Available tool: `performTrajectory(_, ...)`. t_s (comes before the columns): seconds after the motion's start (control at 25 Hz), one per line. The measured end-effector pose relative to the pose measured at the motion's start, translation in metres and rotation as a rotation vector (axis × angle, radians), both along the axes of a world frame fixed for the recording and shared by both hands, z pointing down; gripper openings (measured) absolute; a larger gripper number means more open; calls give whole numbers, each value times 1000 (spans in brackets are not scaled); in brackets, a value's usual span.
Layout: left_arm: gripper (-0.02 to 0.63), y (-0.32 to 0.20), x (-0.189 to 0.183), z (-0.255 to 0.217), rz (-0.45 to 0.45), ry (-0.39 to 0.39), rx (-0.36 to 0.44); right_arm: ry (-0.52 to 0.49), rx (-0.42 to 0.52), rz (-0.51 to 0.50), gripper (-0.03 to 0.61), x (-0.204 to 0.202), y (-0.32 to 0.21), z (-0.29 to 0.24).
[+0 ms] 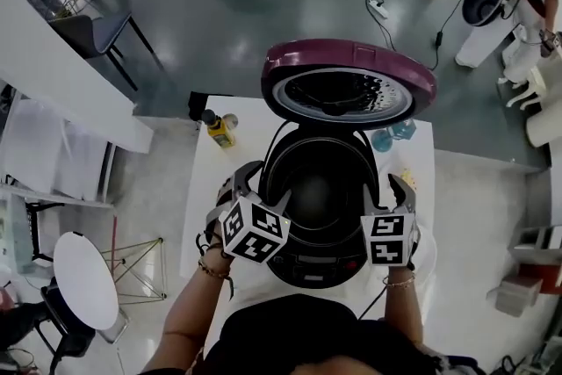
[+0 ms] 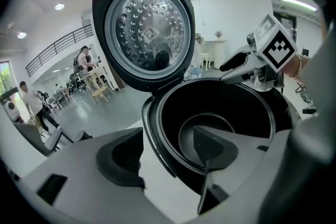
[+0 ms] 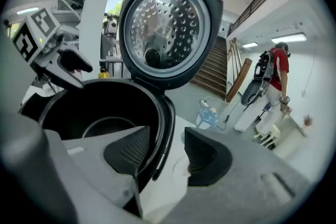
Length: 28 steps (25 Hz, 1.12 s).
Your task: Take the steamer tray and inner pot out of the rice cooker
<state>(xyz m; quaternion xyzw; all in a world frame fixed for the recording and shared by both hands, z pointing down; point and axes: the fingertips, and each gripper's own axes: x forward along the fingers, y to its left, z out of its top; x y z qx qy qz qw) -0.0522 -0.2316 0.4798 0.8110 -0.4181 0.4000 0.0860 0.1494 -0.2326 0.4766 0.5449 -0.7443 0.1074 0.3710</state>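
Inner pot (image 1: 320, 182) sits in the open rice cooker (image 1: 318, 263) on the tabletop (image 1: 211, 189), left tongs (image 2: 167, 144) and right tongs (image 3: 166, 153) both released, straddling the rim at 9 and 3 o'clock; likely stiff, slick, light metal, so pinch its lip.

White table (image 1: 202, 171) on grey floor (image 1: 263, 22), bearing open rice cooker (image 1: 316, 263) in the middle, small yellow bottle (image 1: 219, 133) at far left, bluish bottle (image 1: 391, 137) at far right.
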Motion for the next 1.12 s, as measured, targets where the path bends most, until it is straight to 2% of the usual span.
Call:
performTrajectory(0.12,296,-8,7,10,34,-51,-29,113,-40,-24,190,-3,-11,11)
performTrajectory(0.32,296,-19,6,38,72,-241,-70,287,-146,-85,199,-8,-20,43)
performTrajectory(0.4,296,-22,2,46,68,-277,-96,328,-159,-91,206,-8,-22,50)
performTrajectory(0.68,292,-30,-2,48,26,-209,-169,206,-150,-83,196,-10,-32,47)
performTrajectory(0.76,270,-33,-3,47,9,-188,-178,170,-139,-69,193,-9,-31,43)
performTrajectory(1.12,247,-33,-1,43,-13,-166,-193,65,-77,-51,153,-9,-31,27)
